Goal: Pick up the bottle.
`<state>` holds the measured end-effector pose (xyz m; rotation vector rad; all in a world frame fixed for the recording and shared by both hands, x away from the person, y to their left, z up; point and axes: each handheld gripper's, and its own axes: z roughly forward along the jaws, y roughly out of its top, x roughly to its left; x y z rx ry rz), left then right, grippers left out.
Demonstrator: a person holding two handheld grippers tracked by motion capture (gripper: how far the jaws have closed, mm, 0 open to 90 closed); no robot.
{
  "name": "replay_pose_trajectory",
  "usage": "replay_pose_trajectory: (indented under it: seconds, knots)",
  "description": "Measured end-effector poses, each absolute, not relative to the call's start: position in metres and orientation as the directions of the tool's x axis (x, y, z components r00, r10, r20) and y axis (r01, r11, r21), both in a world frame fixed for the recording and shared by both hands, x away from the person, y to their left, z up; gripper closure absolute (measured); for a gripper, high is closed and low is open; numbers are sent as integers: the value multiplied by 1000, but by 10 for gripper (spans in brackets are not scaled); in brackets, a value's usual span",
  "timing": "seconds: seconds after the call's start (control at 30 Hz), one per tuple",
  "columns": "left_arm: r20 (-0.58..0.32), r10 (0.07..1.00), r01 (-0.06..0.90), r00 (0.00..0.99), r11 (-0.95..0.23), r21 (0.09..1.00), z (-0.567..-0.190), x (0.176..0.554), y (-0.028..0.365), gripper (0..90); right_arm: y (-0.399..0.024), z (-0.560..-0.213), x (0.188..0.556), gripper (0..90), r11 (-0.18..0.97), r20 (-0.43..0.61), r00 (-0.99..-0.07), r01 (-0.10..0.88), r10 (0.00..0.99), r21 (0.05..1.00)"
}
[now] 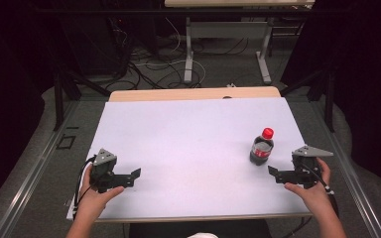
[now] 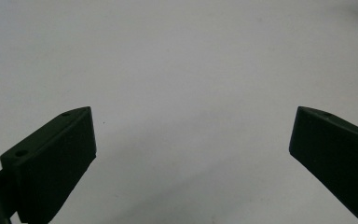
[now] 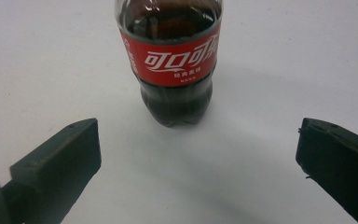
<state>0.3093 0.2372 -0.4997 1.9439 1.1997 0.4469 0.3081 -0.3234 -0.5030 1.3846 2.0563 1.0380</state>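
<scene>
We are at the approach, as we judge it: the right hand-held gripper (image 1: pixel 274 172) rests low on the desk (image 1: pixel 188 148) with its jaws spread wide and nothing between them, aimed at the cola bottle (image 1: pixel 261 147). The bottle stands upright on the right half of the white desk, red cap on, dark drink nearly to the shoulder, just ahead of the right hand-held gripper but not touching it. In the right gripper view the bottle (image 3: pixel 170 60) sits centred beyond the two black jaws, its red label facing us and bare desk lying between its base and the jaw tips.

The left hand-held gripper (image 1: pixel 135 174) waits near the desk's front left corner, well apart from the bottle, likewise released and holding nothing; the left gripper view shows blank white surface between its open jaws.

Next, we think, the right gripper must slide forward until the jaws flank the bottle's body, then squeeze level so it does not tip.

Nothing lies in the path. Beyond the desk, loose cables (image 1: pixel 149 69) trail across the floor beneath a second table (image 1: pixel 238 4).
</scene>
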Motion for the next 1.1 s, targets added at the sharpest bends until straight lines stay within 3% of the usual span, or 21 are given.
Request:
replay_pose_trajectory:
  seconds: [0.5, 0.83, 0.9, 1.1]
  knots:
    - [-134, 866, 571, 481, -194, 798, -491, 304, 235, 12, -303, -505, 325, 9, 248, 25, -441, 551, 897, 797]
    - [-130, 863, 582, 488, -211, 785, -494, 306, 234, 12, -291, -508, 351, 100, 244, 29, -447, 541, 894, 805]
    - [-121, 862, 581, 492, -222, 783, -495, 306, 234, 12, -291, -512, 356, 152, 223, 49, -439, 546, 897, 807]
    - [-132, 867, 593, 480, -210, 777, -498, 307, 235, 12, -290, -520, 358, 183, 173, 80, -414, 539, 907, 824]
